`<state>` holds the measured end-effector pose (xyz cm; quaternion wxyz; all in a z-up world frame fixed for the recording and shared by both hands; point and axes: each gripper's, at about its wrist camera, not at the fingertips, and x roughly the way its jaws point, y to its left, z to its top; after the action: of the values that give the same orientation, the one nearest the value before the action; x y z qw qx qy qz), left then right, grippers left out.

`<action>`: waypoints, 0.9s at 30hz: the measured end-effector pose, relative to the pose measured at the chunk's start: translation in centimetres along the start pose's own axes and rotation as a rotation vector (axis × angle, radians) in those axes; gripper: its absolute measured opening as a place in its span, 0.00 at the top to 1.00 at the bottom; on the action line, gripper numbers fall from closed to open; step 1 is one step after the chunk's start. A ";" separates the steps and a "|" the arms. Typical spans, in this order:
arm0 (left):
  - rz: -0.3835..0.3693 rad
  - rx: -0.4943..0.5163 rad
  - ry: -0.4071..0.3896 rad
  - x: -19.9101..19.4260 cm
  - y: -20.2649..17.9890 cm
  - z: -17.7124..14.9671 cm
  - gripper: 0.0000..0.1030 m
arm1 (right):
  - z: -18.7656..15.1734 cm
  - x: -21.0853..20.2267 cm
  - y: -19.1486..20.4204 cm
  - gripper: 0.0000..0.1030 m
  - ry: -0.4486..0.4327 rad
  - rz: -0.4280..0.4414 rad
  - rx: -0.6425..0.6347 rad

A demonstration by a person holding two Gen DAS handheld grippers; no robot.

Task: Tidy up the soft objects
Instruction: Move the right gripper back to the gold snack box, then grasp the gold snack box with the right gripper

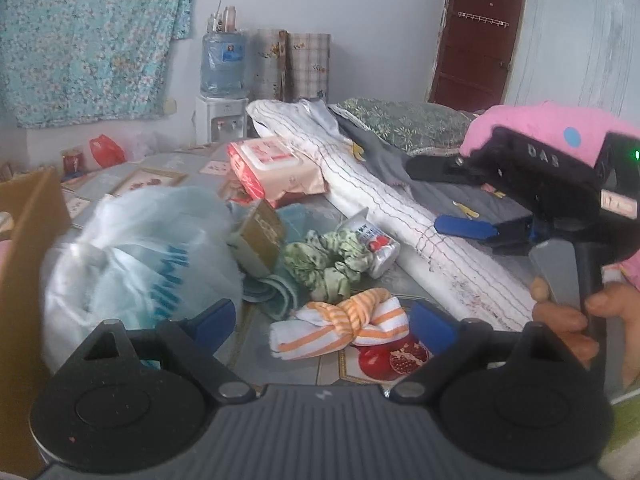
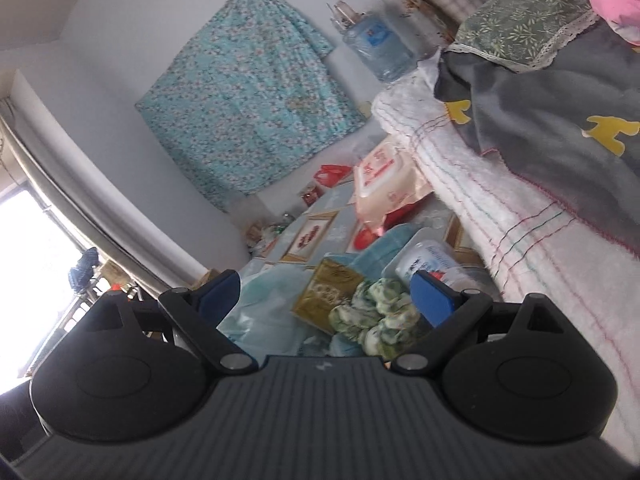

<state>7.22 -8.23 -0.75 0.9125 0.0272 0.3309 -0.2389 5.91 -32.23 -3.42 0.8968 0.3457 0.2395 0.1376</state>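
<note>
An orange-and-white striped knotted cloth (image 1: 340,326) lies on the table just ahead of my open left gripper (image 1: 324,320), between its blue fingers. A green-and-white scrunchie (image 1: 324,268) lies behind it and also shows in the right wrist view (image 2: 372,312). A teal towel (image 1: 276,292) lies left of the cloth. My right gripper (image 2: 326,296) is open and empty, tilted, with the scrunchie just ahead of it. In the left wrist view the right gripper (image 1: 452,196) hovers open over a rolled white blanket (image 1: 400,216).
A tied white plastic bag (image 1: 132,264), a gold box (image 1: 260,236), a small can (image 1: 376,246) and a pink wipes pack (image 1: 272,168) crowd the table. A cardboard box wall (image 1: 24,264) stands at left. Grey cloth (image 2: 552,120) and a pillow (image 1: 404,120) lie on the right.
</note>
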 end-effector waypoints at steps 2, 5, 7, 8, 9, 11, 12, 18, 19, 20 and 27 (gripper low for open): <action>0.009 0.014 0.003 0.7 -0.4 -0.2 0.11 | 0.4 0.7 -0.1 0.10 0.005 -0.014 -0.004; 0.019 0.035 -0.001 1.6 -0.7 -0.4 0.13 | 0.6 1.7 0.4 0.11 0.008 -0.032 -0.024; 0.016 0.034 -0.001 1.9 -0.6 -0.6 0.13 | 0.7 2.2 0.9 0.12 0.017 -0.026 -0.033; 0.011 0.031 -0.001 2.0 -0.5 -0.7 0.13 | 0.8 2.6 1.2 0.12 0.025 -0.020 -0.036; 0.005 0.027 0.000 2.2 -0.3 -0.8 0.14 | 1.0 3.2 1.6 0.13 0.035 -0.011 -0.043; 0.003 0.014 0.002 2.5 0.1 -0.9 0.17 | 1.4 4.4 2.3 0.14 0.056 0.005 -0.056; 0.003 0.011 0.002 2.6 0.3 -1.0 0.19 | 1.6 5.5 2.8 0.15 0.079 0.012 -0.059; 0.005 -0.001 0.005 2.3 1.6 -1.7 0.19 | 2.1 12.5 5.8 0.15 0.255 -0.021 -0.105; -0.001 0.000 0.005 2.1 1.8 -1.9 0.19 | 2.2 14.0 5.9 0.15 0.289 -0.050 -0.107; -0.004 -0.001 0.005 2.0 1.9 -2.0 0.19 | 2.3 15.2 5.9 0.15 0.317 -0.083 -0.102; -0.024 -0.020 0.001 1.2 3.3 -2.9 0.19 | 2.6 20.3 5.0 0.22 0.437 -0.224 -0.076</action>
<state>7.75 -5.21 -4.12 0.9097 0.0141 0.3341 -0.2463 24.01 -21.69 -5.12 0.8456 0.2451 0.4593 0.1176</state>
